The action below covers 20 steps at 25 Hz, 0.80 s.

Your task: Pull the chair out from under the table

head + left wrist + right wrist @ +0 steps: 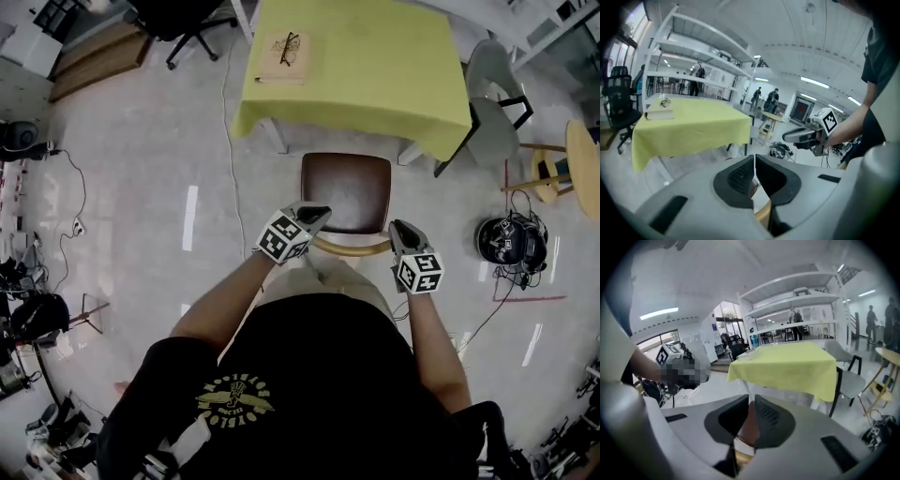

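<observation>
The chair has a brown seat (pixel 345 187) and a curved wooden back rail (pixel 352 248). It stands clear of the table with the yellow-green cloth (pixel 375 75), right in front of me. My left gripper (pixel 319 214) hovers over the left end of the rail, my right gripper (pixel 397 228) over the right end. In the left gripper view the left gripper (pixel 754 161) has its jaws together with nothing between them, the wood (pixel 761 216) showing below. The right gripper (pixel 751 405) leaves only a thin slit, through which the brown seat (pixel 749 430) shows behind.
A book with glasses (pixel 284 56) lies on the table's left side. A grey chair (pixel 492 117) and a round wooden stool (pixel 581 164) stand to the right. A black headset (pixel 511 242) and cables lie on the floor. A black office chair (pixel 183 23) is at far left.
</observation>
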Available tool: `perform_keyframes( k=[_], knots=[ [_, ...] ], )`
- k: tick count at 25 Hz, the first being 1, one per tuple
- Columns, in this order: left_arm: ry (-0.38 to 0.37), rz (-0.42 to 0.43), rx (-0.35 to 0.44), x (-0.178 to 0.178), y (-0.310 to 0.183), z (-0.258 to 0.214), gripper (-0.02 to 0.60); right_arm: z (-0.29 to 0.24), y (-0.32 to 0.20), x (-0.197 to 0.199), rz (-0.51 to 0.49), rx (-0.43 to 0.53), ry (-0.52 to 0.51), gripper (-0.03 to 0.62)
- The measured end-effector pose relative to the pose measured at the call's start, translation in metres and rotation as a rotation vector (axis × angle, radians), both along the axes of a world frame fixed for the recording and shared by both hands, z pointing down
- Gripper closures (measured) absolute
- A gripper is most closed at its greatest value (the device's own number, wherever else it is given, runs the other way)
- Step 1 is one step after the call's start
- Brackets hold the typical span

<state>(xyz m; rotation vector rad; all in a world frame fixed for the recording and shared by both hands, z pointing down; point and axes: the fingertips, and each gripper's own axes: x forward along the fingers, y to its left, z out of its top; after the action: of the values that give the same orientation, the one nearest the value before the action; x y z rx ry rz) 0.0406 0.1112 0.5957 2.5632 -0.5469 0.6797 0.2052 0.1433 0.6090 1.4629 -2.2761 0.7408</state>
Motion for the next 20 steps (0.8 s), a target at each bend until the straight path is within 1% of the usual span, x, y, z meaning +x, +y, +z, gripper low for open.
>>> perform_keyframes(
  k=[2,4,6,7,10,12,15,18,20],
  knots=[
    [0.025,-0.062,0.054,-0.001,-0.007,-0.02,0.569,-0.014,-0.003,0.002,0.053,0.031,-0.033,0.561],
    [0.023,-0.117,0.129,-0.005,-0.013,-0.038,0.571,-0.027,-0.005,0.004,0.092,0.062,-0.053,0.571],
    [0.017,-0.144,0.191,-0.009,-0.017,-0.053,0.571,-0.039,-0.008,0.004,0.114,0.094,-0.061,0.578],
    [0.018,-0.144,0.206,-0.01,-0.018,-0.059,0.571,-0.046,-0.01,0.003,0.118,0.111,-0.062,0.58],
    [0.042,-0.126,0.209,-0.012,-0.019,-0.074,0.571,-0.066,-0.012,0.0,0.112,0.158,-0.052,0.583],
    [0.09,-0.118,0.203,-0.014,-0.019,-0.086,0.571,-0.079,-0.012,-0.002,0.104,0.184,-0.048,0.583],
    [0.168,-0.111,0.203,-0.017,-0.019,-0.106,0.571,-0.092,-0.012,-0.003,0.112,0.209,-0.076,0.583],
    [0.19,-0.126,0.228,-0.026,-0.022,-0.124,0.572,-0.109,-0.01,-0.003,0.12,0.235,-0.099,0.583],
    [0.187,-0.146,0.247,-0.035,-0.027,-0.136,0.572,-0.123,-0.011,-0.006,0.115,0.256,-0.101,0.583]
  ],
)
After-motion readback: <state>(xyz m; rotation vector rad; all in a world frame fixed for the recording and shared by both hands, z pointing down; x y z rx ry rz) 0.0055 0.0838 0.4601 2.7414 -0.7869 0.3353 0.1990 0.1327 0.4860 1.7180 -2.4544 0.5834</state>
